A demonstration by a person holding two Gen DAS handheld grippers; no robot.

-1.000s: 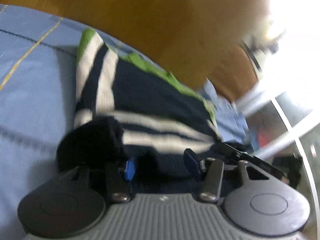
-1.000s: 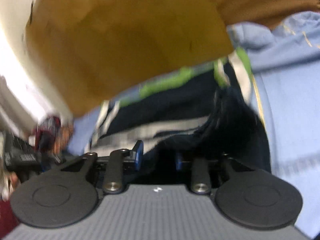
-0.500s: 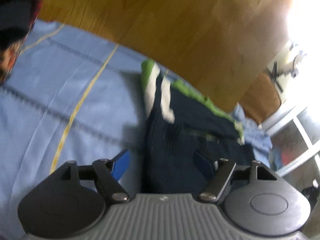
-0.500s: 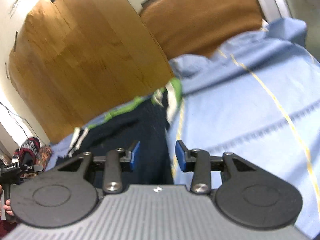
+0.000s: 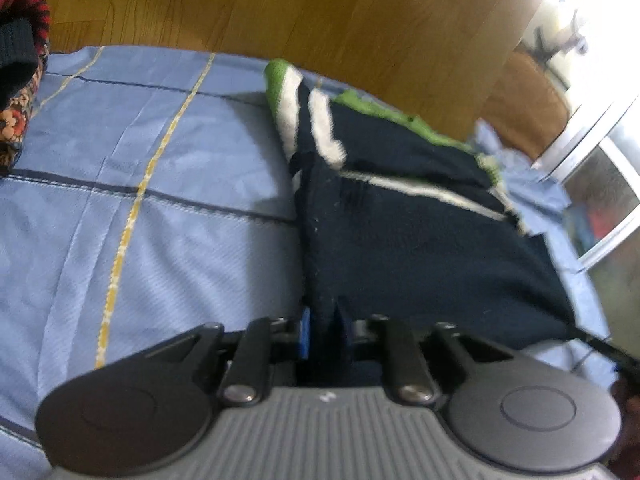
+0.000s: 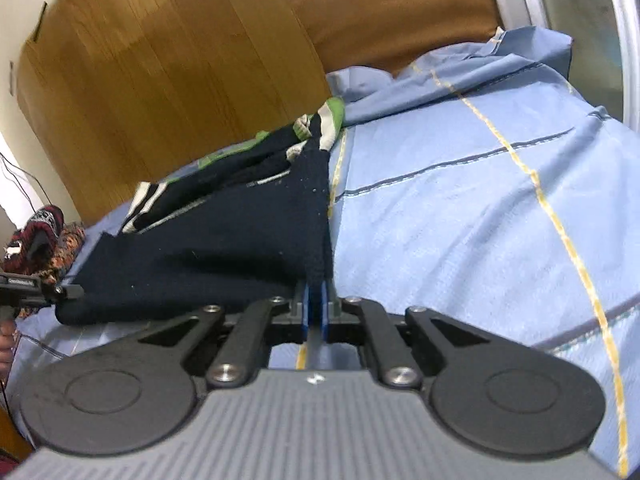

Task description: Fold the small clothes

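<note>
on the blue sheet [image 6: 460,208], both claws [image 5: 323,332] [image 6: 315,312] now clamped on navy garment [image 5: 420,248] corners, previously open.

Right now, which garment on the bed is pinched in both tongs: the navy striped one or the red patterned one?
The navy striped garment: right tongs are shut on its corner, left tongs closing on another. The red patterned one lies untouched at the bed's edge.

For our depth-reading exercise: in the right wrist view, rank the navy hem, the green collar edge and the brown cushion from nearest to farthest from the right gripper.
1. Navy hem: pinched in the right gripper.
2. Green collar edge: far end of the garment, centre.
3. Brown cushion: behind the blue sheet, top.
</note>
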